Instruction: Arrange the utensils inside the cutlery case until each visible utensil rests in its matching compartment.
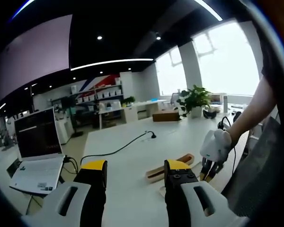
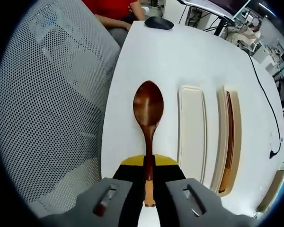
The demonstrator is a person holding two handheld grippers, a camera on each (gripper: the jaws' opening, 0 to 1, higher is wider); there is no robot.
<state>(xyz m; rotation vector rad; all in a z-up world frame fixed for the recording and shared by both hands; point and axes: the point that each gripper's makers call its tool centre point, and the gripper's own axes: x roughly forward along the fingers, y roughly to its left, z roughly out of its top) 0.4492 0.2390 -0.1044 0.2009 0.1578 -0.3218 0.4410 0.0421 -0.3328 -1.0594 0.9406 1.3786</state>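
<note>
Right gripper view has the wooden spoon (image 2: 148,127) dead centre, its handle pinched between the jaws of the right gripper (image 2: 148,182), which are closed narrow on the shaft just short of the pale butt end poking out below. It looks like a light, rigid piece of polished wood, likely a touch slick on that glossy finish, so a hold further up toward the middle of the handle would probably balance it better than this tail-end pinch. Its long axis runs straight up the frame, bowl at the top, hollow side facing the camera, pointing away from the gripper. I cannot tell whether the bowl rests on the white surface (image 2: 189,52) or hangs just above it. Just to the right lies the cutlery case (image 2: 191,132), its long compartments parallel to the spoon; the near one looks bare, the far one holds a dark slim utensil (image 2: 229,137). At upper left, a mesh chair back (image 2: 52,104); at the top, a computer mouse (image 2: 158,22). Left gripper view shows the left gripper (image 1: 135,172) well apart from the work, jaws spread wide with nothing between them, a laptop (image 1: 37,149) at left.
</note>
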